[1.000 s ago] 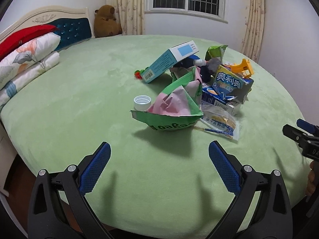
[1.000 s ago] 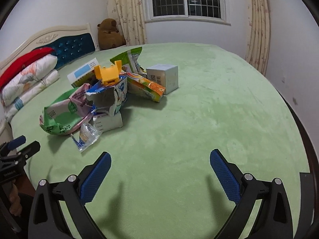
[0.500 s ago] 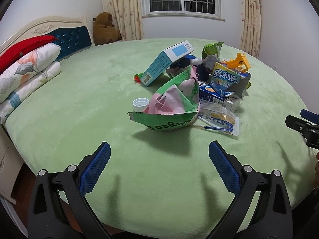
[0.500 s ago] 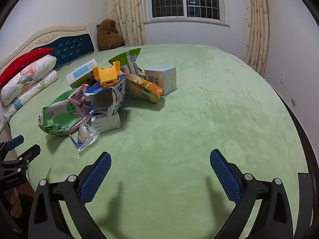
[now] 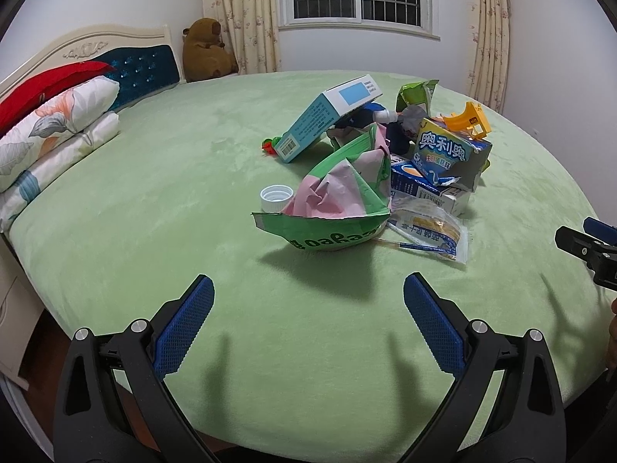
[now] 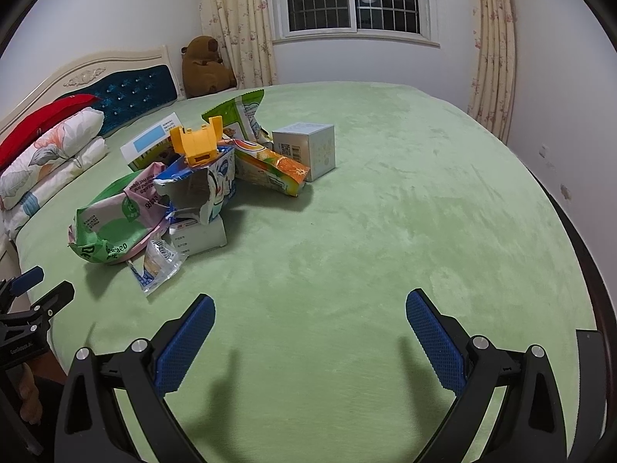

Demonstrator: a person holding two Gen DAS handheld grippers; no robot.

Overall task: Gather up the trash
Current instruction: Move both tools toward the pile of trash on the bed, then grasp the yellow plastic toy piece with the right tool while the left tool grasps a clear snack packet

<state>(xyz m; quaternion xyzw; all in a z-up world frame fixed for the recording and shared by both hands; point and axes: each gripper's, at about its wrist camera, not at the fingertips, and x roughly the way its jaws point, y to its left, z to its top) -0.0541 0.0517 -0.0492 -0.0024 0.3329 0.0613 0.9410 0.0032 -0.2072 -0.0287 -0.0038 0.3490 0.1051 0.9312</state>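
- Green-and-pink crumpled bag (image 5: 339, 208): frame centre, mouth gaping, nearest item of the heap.
- White bottle cap (image 5: 276, 197): open side up, touching the bag's left edge.
- Teal carton (image 5: 331, 117): tilted, upper centre.
- Torn blue box (image 5: 449, 154): centre right, yellow plastic piece (image 5: 468, 117) on top.
- Clear wrapper (image 5: 432, 231): flat, right of bag.
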